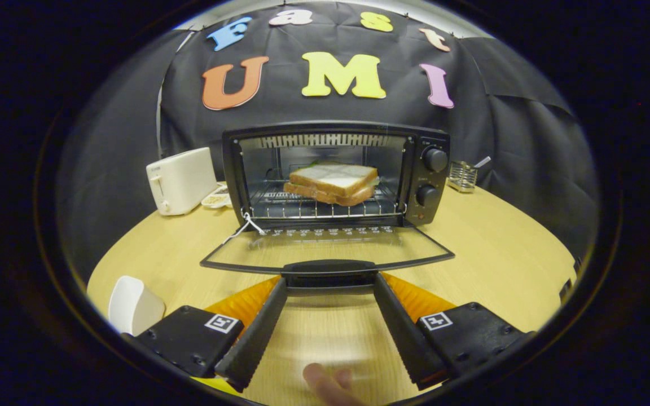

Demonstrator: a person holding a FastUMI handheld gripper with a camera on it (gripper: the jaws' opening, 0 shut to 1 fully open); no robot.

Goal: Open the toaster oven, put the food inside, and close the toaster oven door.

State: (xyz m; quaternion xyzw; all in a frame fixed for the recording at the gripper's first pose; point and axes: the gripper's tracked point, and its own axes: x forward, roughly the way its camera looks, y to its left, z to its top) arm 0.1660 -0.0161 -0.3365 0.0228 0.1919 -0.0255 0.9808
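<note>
A black toaster oven [426,175] stands on the wooden table beyond my fingers, its glass door [325,248] folded flat down toward me. A sandwich of two white bread slices [333,183] lies on the wire rack inside. My gripper [329,281] is open, its fingertips just at the two ends of the door's black handle [329,269]. The fingers flank the handle without pressing on it, and nothing lies between them lower down except bare table.
A white toaster [181,180] and a small dish [216,198] stand left of the oven. A wire holder [463,176] sits to its right. A white dish [133,307] lies by my left finger. A person's fingertip [325,383] shows below the fingers.
</note>
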